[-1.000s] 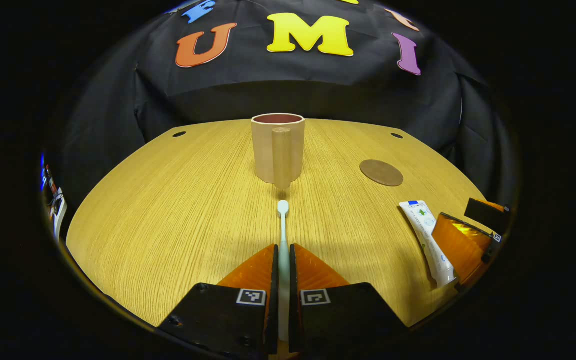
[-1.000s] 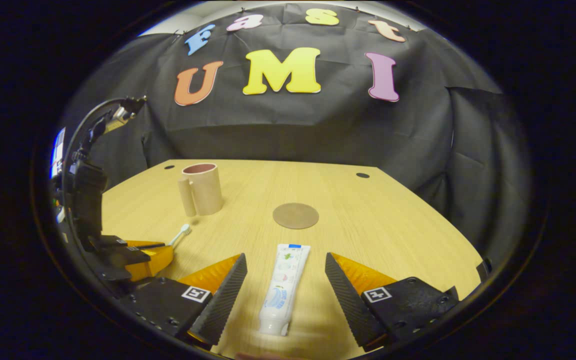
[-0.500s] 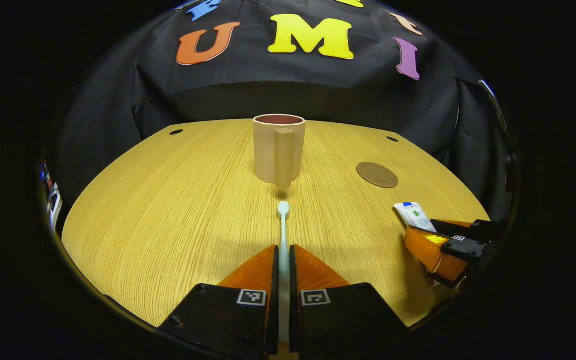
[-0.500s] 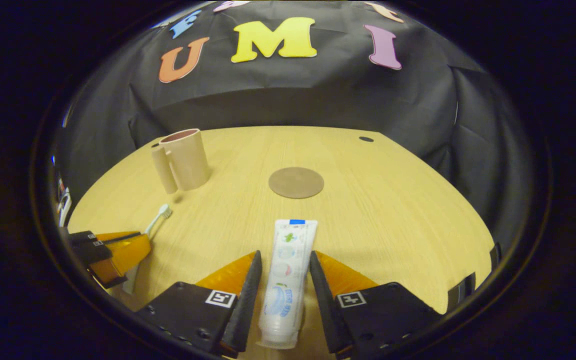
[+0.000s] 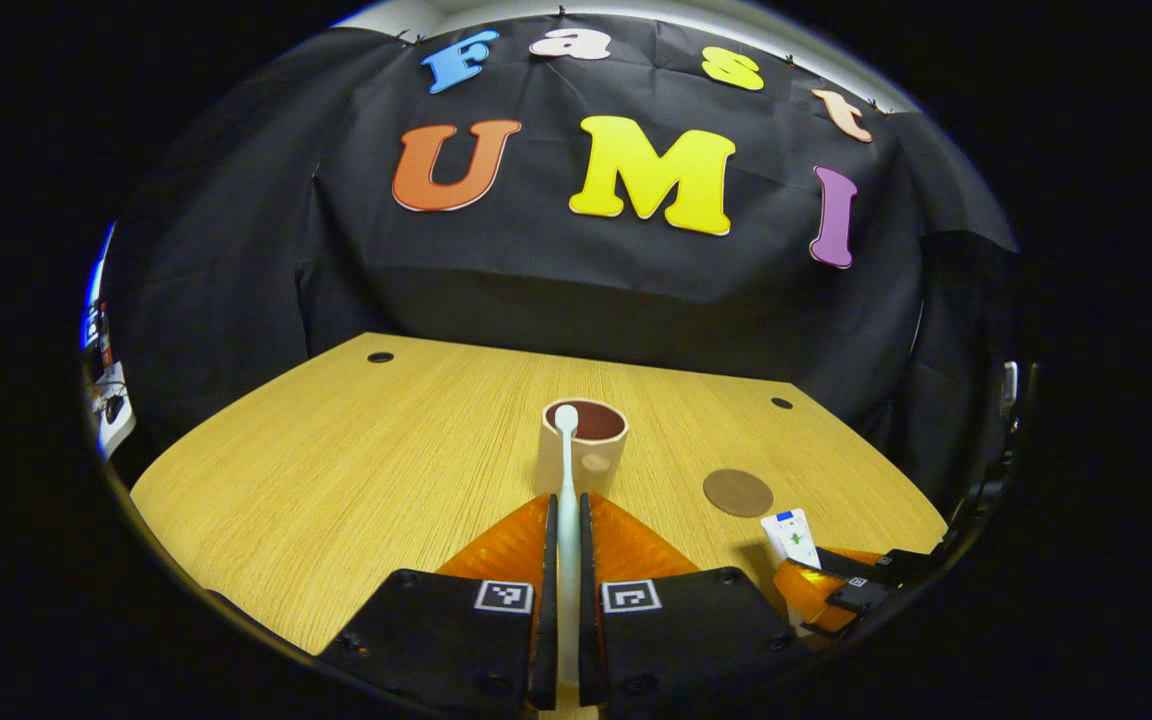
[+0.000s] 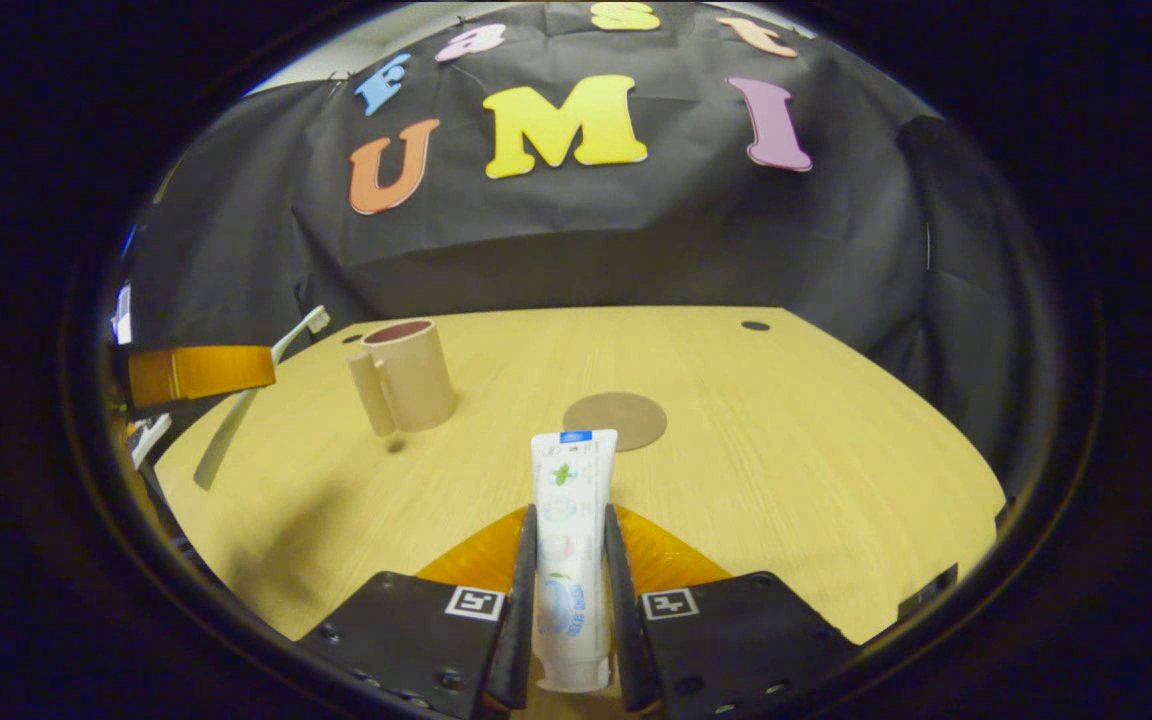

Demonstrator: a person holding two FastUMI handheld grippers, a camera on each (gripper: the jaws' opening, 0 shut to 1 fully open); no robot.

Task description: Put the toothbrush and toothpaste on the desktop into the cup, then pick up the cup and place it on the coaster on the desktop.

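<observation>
My left gripper [image 5: 564,508] is shut on the white toothbrush [image 5: 566,470], held above the table with its head pointing at the beige cup [image 5: 591,462]. The cup stands upright, handle toward me, and looks empty. In the right gripper view, my right gripper [image 6: 568,515] is shut on the white toothpaste tube [image 6: 570,520], lifted slightly with its flat end forward. The cup [image 6: 408,376] stands far left, and the round brown coaster [image 6: 615,420] lies just beyond the tube. The left gripper [image 6: 201,372] hovers at the left with the toothbrush [image 6: 254,397] slanting through it.
The wooden table [image 5: 336,470] has small dark holes [image 5: 380,357] near its back corners. The coaster [image 5: 738,492] lies right of the cup, with the right gripper [image 5: 841,590] and toothpaste [image 5: 789,536] nearer. Black cloth walls the table's far side.
The right gripper closed on the toothpaste and raised it a little. The left gripper lifted the toothbrush off the table, well above it, toward the cup.
</observation>
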